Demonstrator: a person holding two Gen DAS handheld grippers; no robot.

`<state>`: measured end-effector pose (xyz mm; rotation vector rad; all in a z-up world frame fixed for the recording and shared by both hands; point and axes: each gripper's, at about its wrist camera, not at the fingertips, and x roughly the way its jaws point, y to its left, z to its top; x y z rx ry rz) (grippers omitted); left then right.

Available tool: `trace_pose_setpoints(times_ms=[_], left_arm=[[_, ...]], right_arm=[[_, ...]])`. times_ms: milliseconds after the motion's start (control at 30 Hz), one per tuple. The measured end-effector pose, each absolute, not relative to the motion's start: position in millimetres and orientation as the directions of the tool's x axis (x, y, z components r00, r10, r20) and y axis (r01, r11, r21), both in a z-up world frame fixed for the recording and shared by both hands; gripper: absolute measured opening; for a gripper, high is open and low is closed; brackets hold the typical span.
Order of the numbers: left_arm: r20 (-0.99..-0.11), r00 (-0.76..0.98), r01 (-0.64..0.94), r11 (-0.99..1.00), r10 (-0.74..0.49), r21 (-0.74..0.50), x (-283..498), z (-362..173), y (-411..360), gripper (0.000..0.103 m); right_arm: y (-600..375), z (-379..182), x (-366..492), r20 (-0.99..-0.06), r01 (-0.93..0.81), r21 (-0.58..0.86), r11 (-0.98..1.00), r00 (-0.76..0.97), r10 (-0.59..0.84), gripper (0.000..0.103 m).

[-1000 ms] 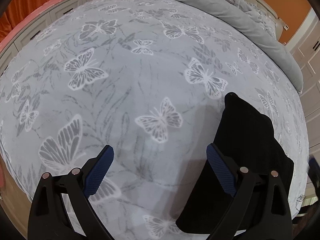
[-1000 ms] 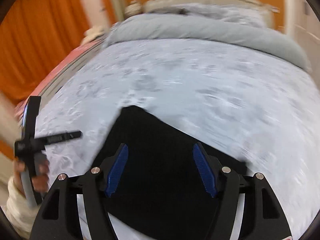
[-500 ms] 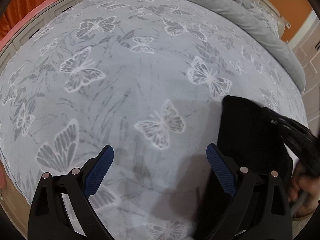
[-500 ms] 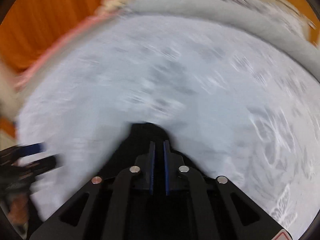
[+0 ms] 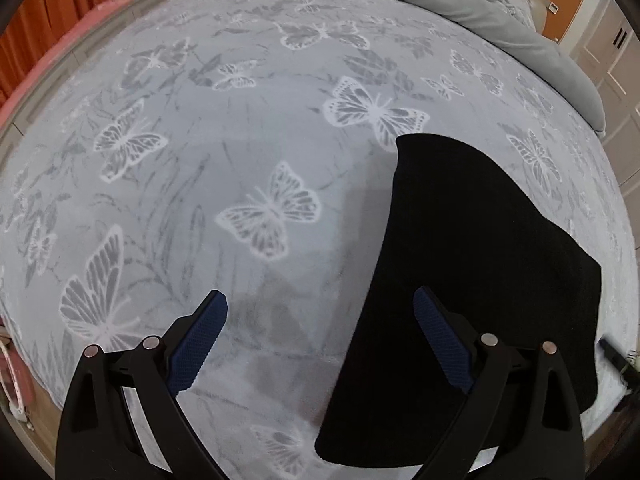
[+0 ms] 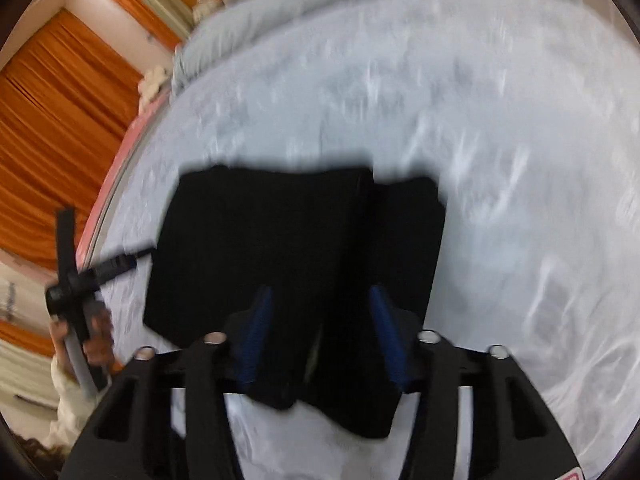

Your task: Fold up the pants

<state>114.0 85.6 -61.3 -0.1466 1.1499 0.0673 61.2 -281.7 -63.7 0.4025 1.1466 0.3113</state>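
Looking along the left claw, both blue pads are seen spread wide with nothing between them. The black pants are laid folded on the butterfly-print bed, at 3 o'clock of the claw's centre line, the right pad overlapping them.

In the blurred right wrist view, the right claw is held parted above the pants, gripping nothing. The left claw is seen at 9 o'clock.

Matt black cloth pants, soft printed bedspread, textured blue claw pads
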Motion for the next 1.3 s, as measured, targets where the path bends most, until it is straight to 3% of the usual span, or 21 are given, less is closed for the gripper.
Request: trace_pose_setpoints(times_ms=[100,233,333,367,567,633,700,800,867,900,933,967,1200,1300], left_arm=[[-0.908,0.420,-0.134,0.989,0.000,-0.062,113,-60,84,0.092],[-0.911,0.412,-0.148,0.986,-0.004,-0.071,114,-63,86,0.093],[-0.911,0.412,-0.146,0.986,-0.013,-0.080,114,-61,88,0.093],[-0.910,0.413,-0.145,0.986,-0.018,-0.085,114,-60,89,0.093],[-0.895,0.438,-0.116,0.981,-0.089,-0.155,105,-47,91,0.093],[-0.888,0.451,-0.099,0.984,-0.088,-0.148,102,-44,89,0.097],[-0.887,0.455,-0.089,0.987,-0.077,-0.132,99,-46,85,0.098],[-0.910,0.408,-0.067,0.992,-0.069,-0.106,100,-61,75,0.098],[-0.922,0.383,-0.072,0.993,-0.064,-0.098,99,-69,73,0.098],[-0.918,0.394,-0.082,0.993,-0.051,-0.091,97,-69,74,0.098],[-0.915,0.400,-0.080,0.992,-0.058,-0.098,96,-68,76,0.098],[-0.914,0.400,-0.077,0.991,-0.070,-0.110,95,-67,77,0.098],[-0.887,0.382,-0.040,0.954,-0.260,-0.297,79,-66,80,0.098],[-0.883,0.332,0.030,0.939,-0.333,-0.343,77,-74,67,0.098]], right_arm=[[-267,-80,57,-0.797,-0.076,0.513,0.855,0.327,0.508,0.046],[-258,-90,62,-0.810,-0.051,0.497,0.866,0.330,0.484,0.049],[-255,-90,65,-0.799,-0.029,0.514,0.857,0.347,0.491,0.032],[-247,-85,66,-0.800,-0.049,0.498,0.866,0.358,0.481,0.012],[-235,0,41,-0.699,-0.188,0.461,0.867,0.526,0.485,0.012],[-247,9,28,-0.694,-0.186,0.445,0.876,0.546,0.469,0.012],[-264,-6,25,-0.751,-0.124,0.375,0.919,0.540,0.380,0.012],[-282,-73,40,-0.878,0.011,0.307,0.952,0.388,0.279,0.018],[-292,-67,39,-0.840,0.019,0.375,0.927,0.429,0.331,0.025],[-296,-58,36,-0.826,0.024,0.394,0.919,0.448,0.343,0.033],[-300,-48,32,-0.807,0.030,0.400,0.916,0.486,0.336,0.057],[-304,-40,25,-0.780,0.041,0.403,0.914,0.537,0.321,0.073],[-304,-84,33,-0.791,0.089,0.533,0.841,0.404,0.459,0.074],[-287,-99,38,-0.817,0.073,0.507,0.859,0.359,0.452,0.074]])
